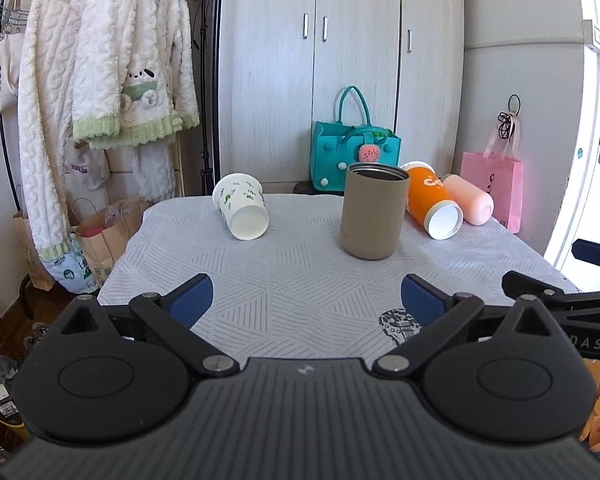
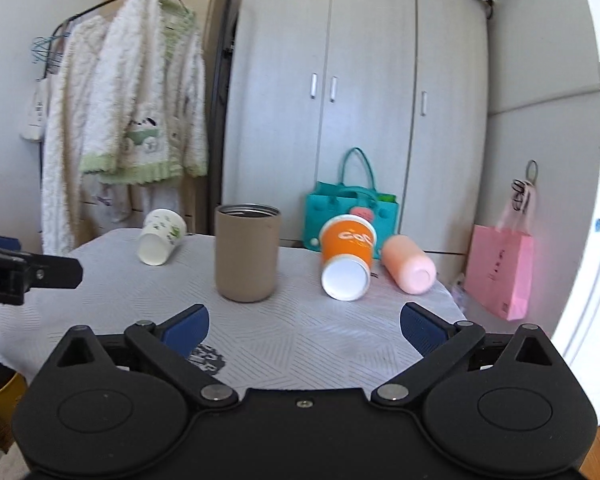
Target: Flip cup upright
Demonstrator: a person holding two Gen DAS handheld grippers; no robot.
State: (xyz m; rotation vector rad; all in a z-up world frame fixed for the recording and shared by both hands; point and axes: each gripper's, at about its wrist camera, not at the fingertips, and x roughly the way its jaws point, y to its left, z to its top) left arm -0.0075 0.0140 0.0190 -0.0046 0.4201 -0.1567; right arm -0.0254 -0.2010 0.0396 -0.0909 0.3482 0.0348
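Note:
A tan cup (image 1: 374, 210) (image 2: 247, 252) stands upright, mouth up, on the table. A white cup with green prints (image 1: 242, 206) (image 2: 161, 236) lies on its side at the far left. An orange cup (image 1: 432, 204) (image 2: 346, 258) lies on its side at the right. A pink cup (image 1: 470, 199) (image 2: 408, 264) lies next to it. My left gripper (image 1: 306, 298) is open and empty over the near table. My right gripper (image 2: 304, 326) is open and empty, short of the cups.
The table has a grey patterned cloth (image 1: 292, 264) (image 2: 300, 340). A teal bag (image 1: 354, 152) and a pink bag (image 1: 494, 184) stand behind the table. Clothes hang on a rack (image 1: 100, 60) at the left. A wardrobe (image 1: 340, 60) is behind.

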